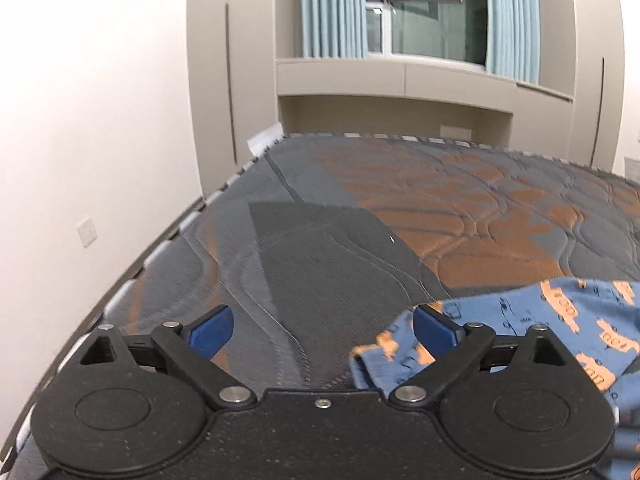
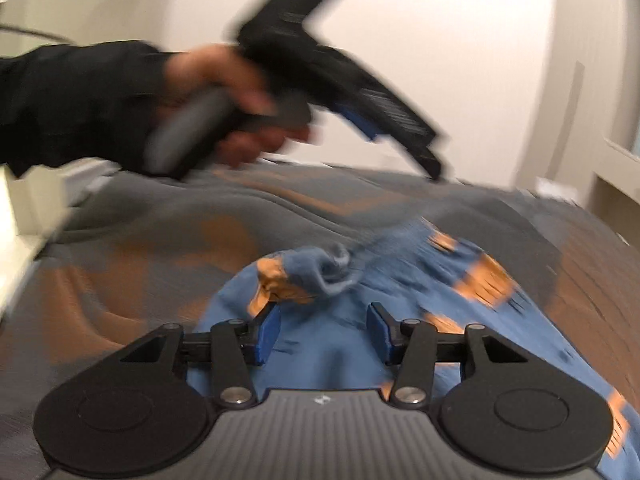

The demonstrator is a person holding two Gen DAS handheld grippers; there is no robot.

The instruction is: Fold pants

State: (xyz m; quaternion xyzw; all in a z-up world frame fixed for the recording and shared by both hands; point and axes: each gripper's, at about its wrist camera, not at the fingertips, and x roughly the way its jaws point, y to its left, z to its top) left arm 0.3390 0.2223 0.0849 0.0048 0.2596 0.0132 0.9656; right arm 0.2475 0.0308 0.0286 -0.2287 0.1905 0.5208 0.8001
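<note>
The pants [image 1: 532,332] are blue with an orange vehicle print and lie crumpled on the grey and orange mattress [image 1: 360,240]. In the left wrist view they sit at the lower right, under the right finger of my left gripper [image 1: 322,330], which is open and empty. In the right wrist view the pants [image 2: 400,300] lie bunched just beyond my right gripper [image 2: 323,332], which is open and empty over the cloth. The left gripper [image 2: 400,136] also shows there, held in a hand above the far side of the pants, blurred by motion.
The mattress edge [image 1: 160,248] runs along the left, next to a white wall [image 1: 80,120]. Beige cabinets [image 1: 392,80] and a curtained window [image 1: 420,12] stand beyond the far end. A dark-sleeved arm [image 2: 72,104] crosses the right wrist view.
</note>
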